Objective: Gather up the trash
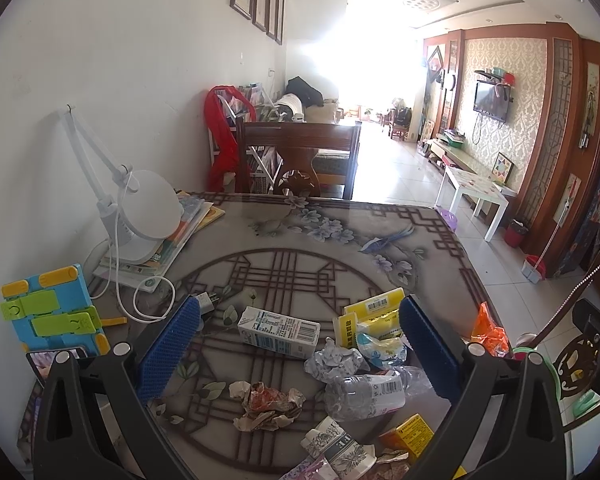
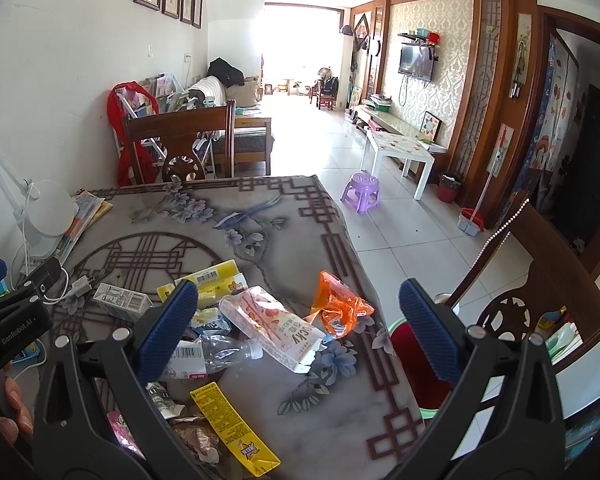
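Trash (image 2: 260, 320) near table edge (image 2: 340, 232), tongs (image 2: 298, 312) agape

daylight, bright | far window (image 1: 364, 68) blown out | fisheye edges bent, dark

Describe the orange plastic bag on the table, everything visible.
The orange bag is a crumpled, glossy, translucent plastic wrapper with small printed labels, torn open and empty-looking. It lies slumped on the glass-covered floral table near its right edge, beside the pink-and-white carton, apparently touching it. Neither gripper holds it.
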Motion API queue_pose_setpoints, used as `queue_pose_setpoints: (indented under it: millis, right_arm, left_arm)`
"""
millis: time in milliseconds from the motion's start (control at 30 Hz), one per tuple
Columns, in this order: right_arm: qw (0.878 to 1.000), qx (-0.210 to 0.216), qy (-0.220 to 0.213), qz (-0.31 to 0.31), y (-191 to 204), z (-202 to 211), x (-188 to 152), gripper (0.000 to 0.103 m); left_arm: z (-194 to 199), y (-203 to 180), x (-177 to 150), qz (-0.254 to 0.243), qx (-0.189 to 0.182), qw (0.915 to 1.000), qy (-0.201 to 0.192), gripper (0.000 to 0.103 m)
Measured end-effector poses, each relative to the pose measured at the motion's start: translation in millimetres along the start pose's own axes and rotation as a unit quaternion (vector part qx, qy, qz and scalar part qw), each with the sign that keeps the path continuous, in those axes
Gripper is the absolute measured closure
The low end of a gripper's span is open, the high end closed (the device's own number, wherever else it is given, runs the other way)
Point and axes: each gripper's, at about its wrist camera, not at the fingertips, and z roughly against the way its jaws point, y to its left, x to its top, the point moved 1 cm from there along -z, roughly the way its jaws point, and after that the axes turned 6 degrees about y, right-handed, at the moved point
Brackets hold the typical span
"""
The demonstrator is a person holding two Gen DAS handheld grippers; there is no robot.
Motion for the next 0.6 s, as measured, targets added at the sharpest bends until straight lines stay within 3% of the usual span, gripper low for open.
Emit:
queue_pose_setpoints:
  millis: [600]
  right_arm:
    - [1.0, 0.005, 0.011, 0.001, 1.4, -5.7, -0.7, 0.004]
  left_arm:
    - [-2.2, 4.6, 3.7, -0.001, 0.002, 1.0, 0.003, 0.008]
